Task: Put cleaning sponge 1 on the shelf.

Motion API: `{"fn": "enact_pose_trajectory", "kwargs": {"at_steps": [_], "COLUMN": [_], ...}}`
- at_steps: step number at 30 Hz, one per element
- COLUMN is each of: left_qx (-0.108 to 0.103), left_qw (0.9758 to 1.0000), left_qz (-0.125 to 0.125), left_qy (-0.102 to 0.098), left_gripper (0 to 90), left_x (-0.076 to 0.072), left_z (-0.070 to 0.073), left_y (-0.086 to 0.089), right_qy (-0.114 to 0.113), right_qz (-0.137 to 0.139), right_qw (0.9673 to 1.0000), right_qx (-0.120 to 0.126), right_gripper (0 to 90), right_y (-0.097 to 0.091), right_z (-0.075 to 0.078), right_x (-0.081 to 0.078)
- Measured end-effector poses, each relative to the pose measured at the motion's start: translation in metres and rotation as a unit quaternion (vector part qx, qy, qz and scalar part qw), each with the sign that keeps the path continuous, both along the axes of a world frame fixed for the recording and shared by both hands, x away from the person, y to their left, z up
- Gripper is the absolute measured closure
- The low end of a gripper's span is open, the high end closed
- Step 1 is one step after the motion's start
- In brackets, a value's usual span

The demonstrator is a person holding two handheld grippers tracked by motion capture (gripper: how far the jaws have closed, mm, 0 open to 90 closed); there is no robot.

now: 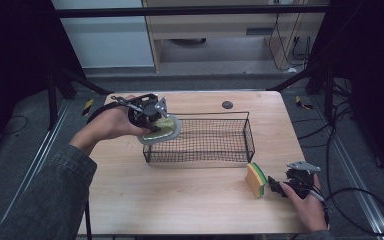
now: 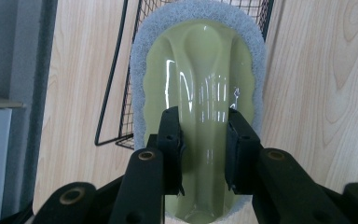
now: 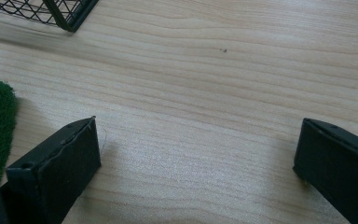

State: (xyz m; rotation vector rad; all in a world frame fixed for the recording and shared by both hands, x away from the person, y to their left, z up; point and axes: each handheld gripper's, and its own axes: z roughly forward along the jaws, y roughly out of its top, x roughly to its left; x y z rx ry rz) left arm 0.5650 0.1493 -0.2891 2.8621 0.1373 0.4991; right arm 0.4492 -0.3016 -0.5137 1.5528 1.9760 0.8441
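Your left gripper (image 2: 204, 151) is clamped on the handle ridge of the pale green scrubber (image 2: 198, 70), carried in the air over the wire basket's (image 1: 200, 137) left end. Step in hand: loading the scrubber into the basket. Next, I'd say: move it inside the rim, lower, then let go. Your right gripper (image 3: 196, 172) rests on the table (image 3: 242, 70), jaws apart and empty, just beside the yellow-green sponge (image 1: 256, 180).
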Motion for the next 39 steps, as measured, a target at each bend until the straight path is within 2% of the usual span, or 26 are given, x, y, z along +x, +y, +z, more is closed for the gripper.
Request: {"fn": "enact_pose_trajectory", "kwargs": {"at_steps": [13,23,29,34,39], "left_qx": [0.013,0.016,0.016,0.020,0.024], "left_qw": [0.9999,0.9999,0.9997,0.9992,0.9989], "left_qz": [0.003,-0.006,-0.008,-0.022,-0.027], "left_qy": [0.000,-0.004,-0.017,-0.025,-0.030], "left_gripper": [70.7,70.7,70.7,70.7,70.7], "left_x": [0.005,0.008,0.008,0.008,0.008], "left_z": [-0.007,-0.011,-0.013,-0.015,-0.022], "left_y": [-0.014,-0.020,-0.023,-0.024,-0.025], "right_qy": [0.000,0.000,0.000,0.000,-0.001], "right_qz": [0.000,0.000,0.000,-0.001,0.000], "right_qw": [1.0000,1.0000,1.0000,1.0000,1.0000], "right_qx": [0.000,0.000,0.000,0.001,-0.001], "right_gripper": [0.5,0.4,0.5,0.4,0.5], "right_y": [0.000,0.000,0.000,0.000,0.000], "right_z": [0.000,0.000,0.000,0.000,0.000], "right_x": [0.000,0.000,0.000,0.000,0.001]}}
